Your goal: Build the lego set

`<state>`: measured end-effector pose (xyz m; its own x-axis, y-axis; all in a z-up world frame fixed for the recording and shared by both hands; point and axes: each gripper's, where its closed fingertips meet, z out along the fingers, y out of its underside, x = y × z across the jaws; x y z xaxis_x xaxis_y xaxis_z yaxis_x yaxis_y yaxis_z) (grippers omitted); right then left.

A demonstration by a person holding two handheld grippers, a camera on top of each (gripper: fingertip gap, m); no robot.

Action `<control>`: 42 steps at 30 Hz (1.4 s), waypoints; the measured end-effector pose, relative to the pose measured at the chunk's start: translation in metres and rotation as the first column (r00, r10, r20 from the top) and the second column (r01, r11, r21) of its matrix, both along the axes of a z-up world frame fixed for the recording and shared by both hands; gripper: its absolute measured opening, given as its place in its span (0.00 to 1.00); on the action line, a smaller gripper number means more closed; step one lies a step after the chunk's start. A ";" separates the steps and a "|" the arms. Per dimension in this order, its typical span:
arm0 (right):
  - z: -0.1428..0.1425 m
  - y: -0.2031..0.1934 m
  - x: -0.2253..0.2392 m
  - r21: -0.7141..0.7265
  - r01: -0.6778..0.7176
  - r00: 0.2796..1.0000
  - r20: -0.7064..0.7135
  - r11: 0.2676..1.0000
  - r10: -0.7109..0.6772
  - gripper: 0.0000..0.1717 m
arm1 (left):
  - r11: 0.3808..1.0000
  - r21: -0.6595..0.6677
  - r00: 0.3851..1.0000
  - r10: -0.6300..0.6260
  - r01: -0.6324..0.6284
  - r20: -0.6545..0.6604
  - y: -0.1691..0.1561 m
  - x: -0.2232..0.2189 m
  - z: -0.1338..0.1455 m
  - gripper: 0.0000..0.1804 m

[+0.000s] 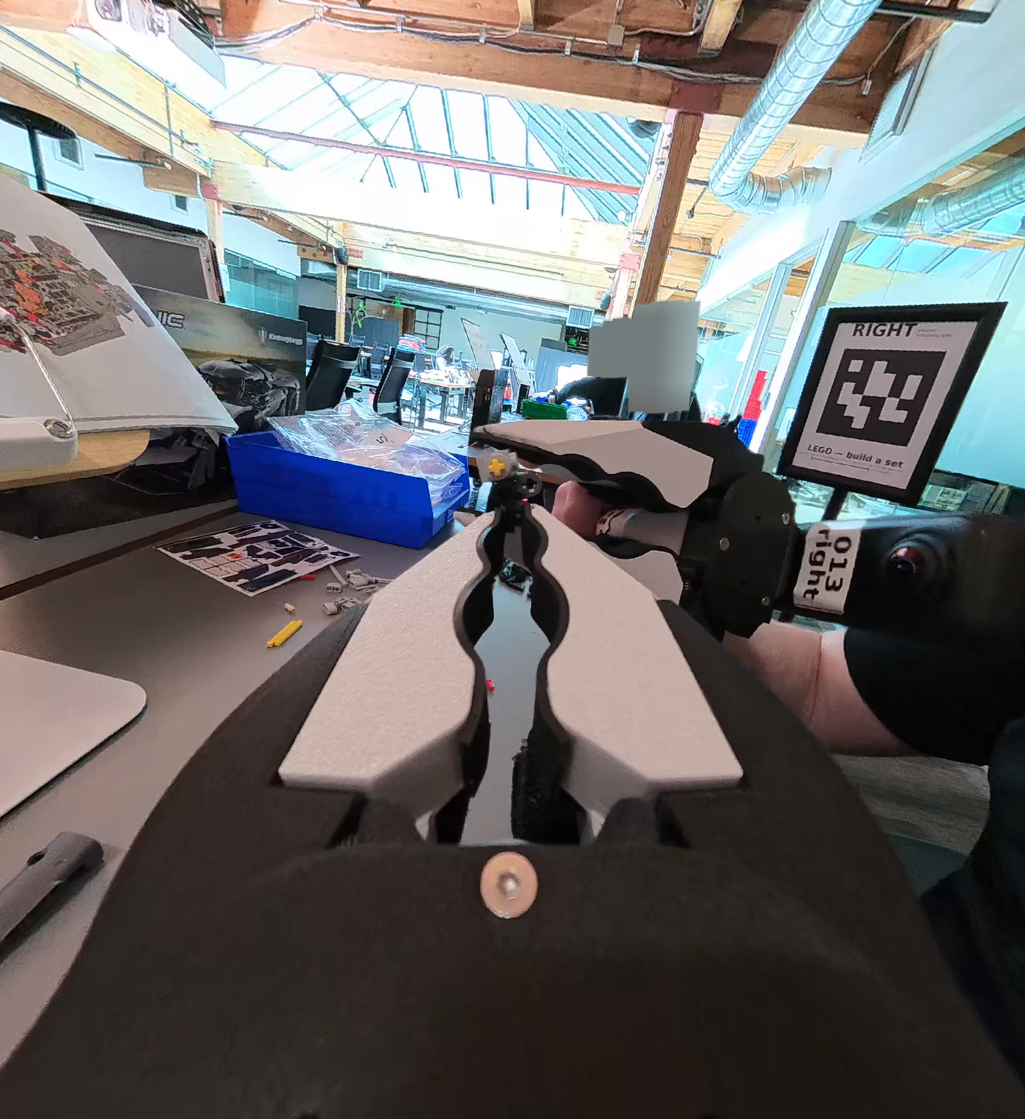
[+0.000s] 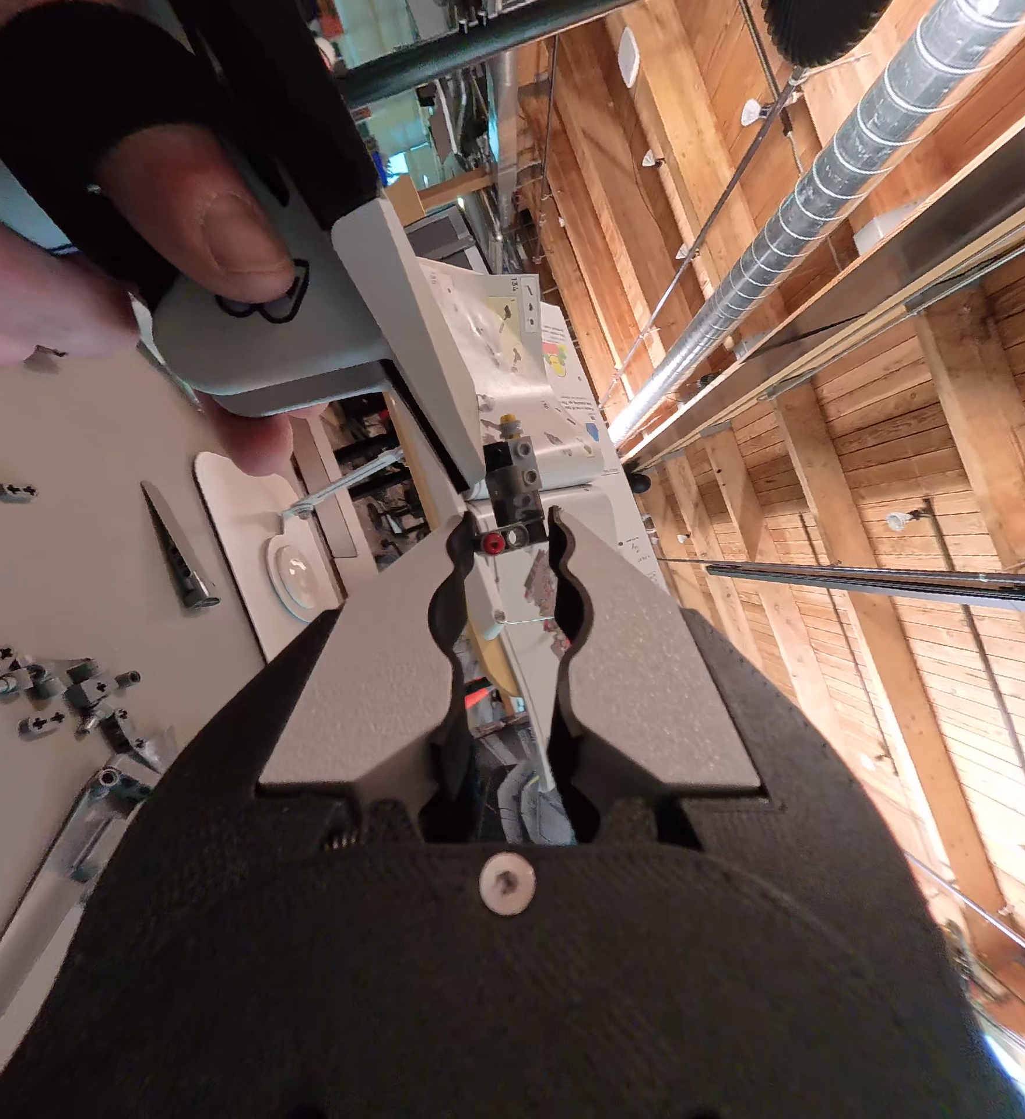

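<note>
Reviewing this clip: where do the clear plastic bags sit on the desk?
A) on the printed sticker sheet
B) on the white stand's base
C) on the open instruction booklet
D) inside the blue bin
D: the crumpled clear plastic bags fill the open blue bin at the back of the desk, behind the sticker sheet; the booklet sits apart, propped on a stand to the left.
</note>
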<state>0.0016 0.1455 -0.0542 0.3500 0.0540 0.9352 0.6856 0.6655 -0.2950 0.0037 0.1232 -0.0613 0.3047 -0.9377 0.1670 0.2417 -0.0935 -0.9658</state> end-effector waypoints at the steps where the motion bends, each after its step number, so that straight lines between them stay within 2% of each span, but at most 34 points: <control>1: 0.000 0.000 0.000 -0.016 -0.012 1.000 -0.001 1.000 0.012 0.12 | 1.000 0.006 1.000 -0.001 0.001 -0.011 0.000 0.000 -0.001 0.01; 3: -0.001 -0.004 0.000 -0.058 -0.055 0.998 -0.015 0.997 0.054 0.13 | 0.999 0.035 0.999 -0.008 0.009 -0.032 -0.002 0.001 0.000 0.01; 8: -0.002 -0.016 0.006 -0.230 -0.176 0.984 -0.027 0.957 0.175 0.25 | 0.990 0.142 0.989 0.040 -0.019 -0.145 0.001 -0.001 -0.004 0.01; 10: -0.003 -0.020 0.010 -0.251 -0.205 0.978 -0.015 0.946 0.208 0.25 | 0.988 0.151 0.989 0.042 -0.020 -0.144 0.001 -0.003 -0.002 0.01; 12: 0.003 -0.027 0.014 -0.293 -0.290 0.956 -0.061 0.911 0.285 0.18 | 0.982 0.188 0.981 0.046 -0.010 -0.188 0.001 -0.002 -0.007 0.01; 14: 0.011 -0.035 0.014 -0.417 -0.406 0.913 -0.149 0.813 0.380 0.14 | 0.968 0.249 0.960 0.059 0.012 -0.273 -0.001 0.001 -0.015 0.01; 16: 0.009 -0.037 0.010 -0.567 -0.478 0.871 -0.208 0.670 0.446 0.13 | 0.945 0.327 0.933 0.094 0.026 -0.348 -0.002 0.003 -0.022 0.01; 18: 0.000 -0.039 0.006 -0.701 -0.502 0.832 -0.234 0.507 0.502 0.13 | 0.935 0.352 0.920 0.092 0.051 -0.380 -0.006 0.006 -0.024 0.01; 20: -0.011 -0.039 0.004 -0.784 -0.492 0.807 -0.248 0.378 0.536 0.12 | 0.924 0.377 0.915 0.098 0.062 -0.391 -0.009 0.006 -0.024 0.01; 21: -0.013 -0.038 0.003 -0.805 -0.491 0.799 -0.264 0.333 0.540 0.12 | 0.919 0.387 0.910 0.094 0.077 -0.404 -0.011 0.007 -0.025 0.01; 27: -0.019 -0.036 0.000 -0.842 -0.504 0.767 -0.334 0.191 0.547 0.06 | 0.904 0.417 0.899 0.101 0.096 -0.425 -0.013 0.008 -0.028 0.01; 31: -0.020 -0.036 0.000 -0.837 -0.514 0.763 -0.345 0.188 0.547 0.05 | 0.909 0.407 0.902 0.094 0.096 -0.422 -0.013 0.008 -0.028 0.01; 37: -0.016 -0.032 0.000 -0.760 -0.478 0.819 -0.205 0.441 0.536 0.05 | 0.955 0.287 0.926 0.039 0.076 -0.375 -0.009 0.007 -0.023 0.01; 42: -0.016 -0.030 0.001 -0.710 -0.425 0.856 -0.113 0.562 0.505 0.05 | 0.972 0.226 0.930 0.033 0.055 -0.367 -0.006 0.009 -0.023 0.01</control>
